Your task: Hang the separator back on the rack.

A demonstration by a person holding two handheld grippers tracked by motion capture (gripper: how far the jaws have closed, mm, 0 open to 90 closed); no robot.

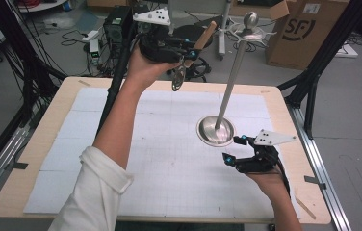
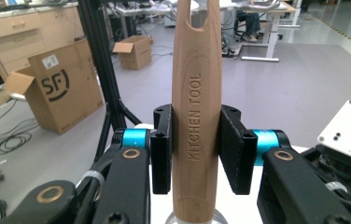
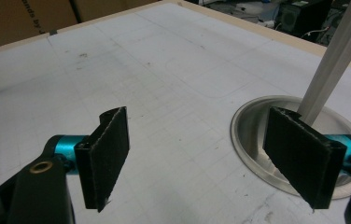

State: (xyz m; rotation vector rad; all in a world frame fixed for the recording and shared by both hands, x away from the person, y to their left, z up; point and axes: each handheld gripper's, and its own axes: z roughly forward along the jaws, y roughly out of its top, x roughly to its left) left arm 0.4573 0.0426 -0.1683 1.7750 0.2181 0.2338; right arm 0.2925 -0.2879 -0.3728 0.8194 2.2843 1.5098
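Observation:
My left gripper [image 1: 190, 48] is raised well above the table's far edge, shut on a kitchen tool with a wooden handle [image 1: 204, 35]. Its metal end [image 1: 178, 78] hangs below the hand. In the left gripper view the pads [image 2: 161, 154] press both sides of the handle [image 2: 196, 93], which is engraved KITCHEN TOOL and notched at the top. A tall metal stand [image 1: 233, 72] with a round base [image 1: 207, 133] and hooks at its top [image 1: 251, 30] rises right of centre. My right gripper [image 1: 233, 148] rests open just right of the base [image 3: 250, 116], nothing between its jaws [image 3: 206, 158].
A white gridded mat [image 1: 169, 159] covers the wooden table [image 1: 44, 125]. Cardboard boxes [image 1: 304, 29], cables and black frame legs [image 1: 309, 82] stand on the floor beyond the far edge. A small wooden stick [image 1: 305, 207] lies at the table's near right corner.

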